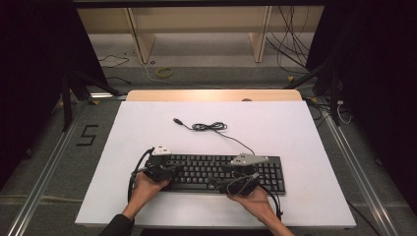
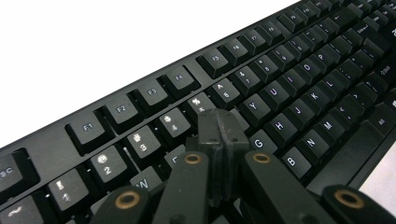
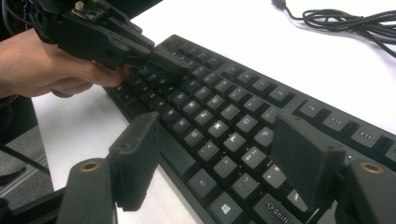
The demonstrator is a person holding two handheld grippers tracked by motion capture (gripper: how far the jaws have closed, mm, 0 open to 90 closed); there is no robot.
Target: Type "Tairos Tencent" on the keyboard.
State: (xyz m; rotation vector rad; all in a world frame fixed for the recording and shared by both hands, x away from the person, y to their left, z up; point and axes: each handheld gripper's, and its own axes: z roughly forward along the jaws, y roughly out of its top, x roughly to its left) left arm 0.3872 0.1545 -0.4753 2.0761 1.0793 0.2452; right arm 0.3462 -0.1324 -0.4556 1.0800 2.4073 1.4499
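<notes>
A black keyboard [image 1: 216, 172] lies near the front of the white table [image 1: 295, 128], and its cable [image 1: 211, 127] runs back to a loose USB plug [image 1: 177, 120]. My left gripper [image 1: 174, 172] is at the keyboard's left end. In the left gripper view its jaws are shut together with nothing between them, the left gripper [image 2: 220, 126] tip down on the keyboard [image 2: 289, 93] by the R, T and G keys. My right gripper [image 3: 215, 135] stands open over the keyboard [image 3: 219, 112] near the right Shift key. It also sees the left gripper [image 3: 180, 60].
The coiled cable [image 3: 345, 21] lies on the white surface behind the keyboard. A wooden strip [image 1: 211, 95] borders the table's far edge. Beyond it are loose floor cables [image 1: 290, 44] and wooden shelf legs [image 1: 142, 39]. Metal rails [image 1: 44, 172] flank the table.
</notes>
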